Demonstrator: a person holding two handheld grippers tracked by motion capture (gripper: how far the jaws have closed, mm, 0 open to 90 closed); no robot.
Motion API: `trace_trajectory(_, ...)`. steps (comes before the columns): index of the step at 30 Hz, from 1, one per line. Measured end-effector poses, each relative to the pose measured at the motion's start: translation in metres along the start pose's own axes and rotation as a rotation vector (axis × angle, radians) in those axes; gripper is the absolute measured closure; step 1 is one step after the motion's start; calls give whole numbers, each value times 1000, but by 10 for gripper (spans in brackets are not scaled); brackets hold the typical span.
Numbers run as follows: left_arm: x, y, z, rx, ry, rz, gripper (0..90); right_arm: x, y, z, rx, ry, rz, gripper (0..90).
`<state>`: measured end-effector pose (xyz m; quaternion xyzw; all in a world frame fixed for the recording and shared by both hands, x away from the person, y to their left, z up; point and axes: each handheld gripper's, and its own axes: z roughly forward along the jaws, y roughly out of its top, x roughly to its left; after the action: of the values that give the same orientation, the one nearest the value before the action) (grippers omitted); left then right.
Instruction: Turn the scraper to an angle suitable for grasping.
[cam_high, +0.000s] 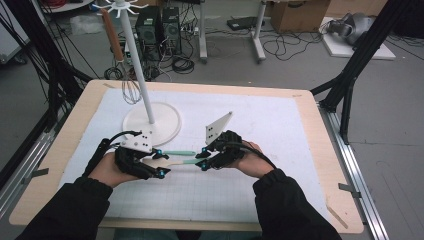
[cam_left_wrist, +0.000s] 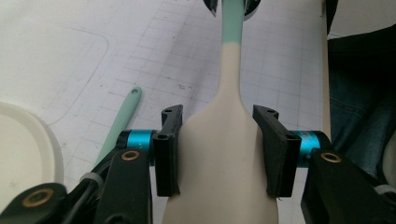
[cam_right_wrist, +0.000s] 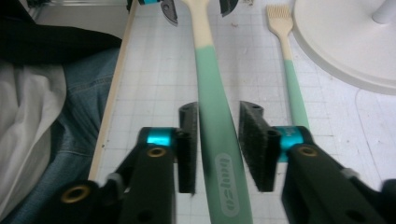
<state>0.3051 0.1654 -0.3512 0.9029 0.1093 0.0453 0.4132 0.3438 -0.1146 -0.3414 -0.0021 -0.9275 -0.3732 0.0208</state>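
A spatula with a cream blade and teal handle is held level between both grippers above the white grid mat. My left gripper is shut on the blade, jaws pressed to both edges. My right gripper closes on the teal handle, its jaws blurred and tight beside it. A second utensil, a brush with a teal handle, lies flat on the mat just beyond the spatula.
A white hanging stand with a round base rises at the mat's back left; a wire whisk and a wooden-handled tool hang from it. The base lies close to the brush. The table edge runs near the person's lap.
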Motion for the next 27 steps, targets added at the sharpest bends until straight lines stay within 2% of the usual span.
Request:
trace_trajectory(5, 0, 0, 2, 7, -7, -2, 528, 3, 2, 0, 17, 12, -31, 740)
trace_trajectory(13, 2, 1, 3, 28, -19, -24, 499, 6, 7, 0, 54, 1, -37, 745)
trace_trajectory(16, 2, 1, 3, 24, -25, -36, 488, 8, 11, 0, 79, -5, -45, 746)
trace_trajectory(18, 2, 1, 3, 29, -12, -36, 461, 10, 16, 1, 106, -22, -67, 746)
trace_trajectory(21, 1, 2, 4, 32, -15, -35, 453, 11, 19, 6, 126, -17, -76, 747)
trace_trajectory(25, 0, 4, 8, 35, -26, -24, 492, 13, 23, 10, 132, -22, -93, 746)
trace_trajectory(27, 0, 5, 11, 38, -38, -22, 552, 14, 26, 12, 142, -27, -100, 746)
